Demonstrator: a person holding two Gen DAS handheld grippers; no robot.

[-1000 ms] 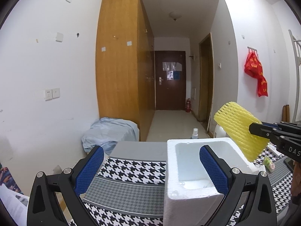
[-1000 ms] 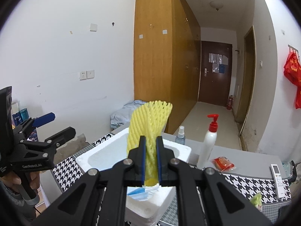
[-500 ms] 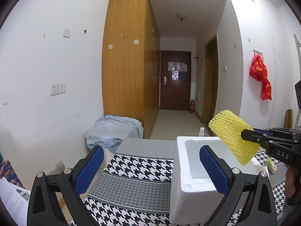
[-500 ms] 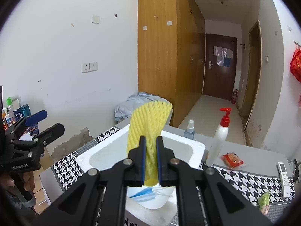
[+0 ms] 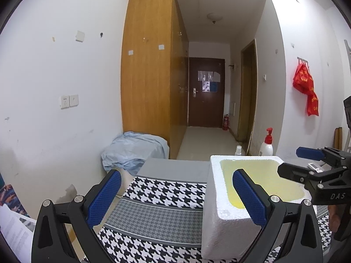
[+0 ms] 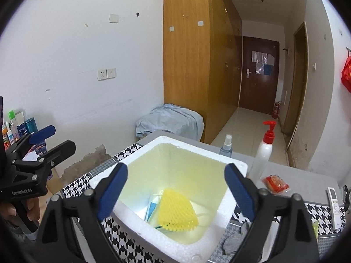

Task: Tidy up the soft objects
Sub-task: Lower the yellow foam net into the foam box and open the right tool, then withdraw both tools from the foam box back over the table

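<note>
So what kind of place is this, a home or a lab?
Most likely a lived-in flat: a tall wooden wardrobe, a hallway ending at an entry door, and a tablecloth-covered table with household bottles.

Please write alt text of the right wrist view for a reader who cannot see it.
The open right gripper hovers above a white foam box in which a yellow foam net lies on a blue face mask. A pump bottle stands behind the box.

It looked like a lived-in apartment: a tall wooden wardrobe point(image 5: 151, 70) lined a hallway to a dark entry door point(image 5: 206, 92), with red bags point(image 5: 306, 87), perhaps festive ones, hung on wall hooks.
</note>
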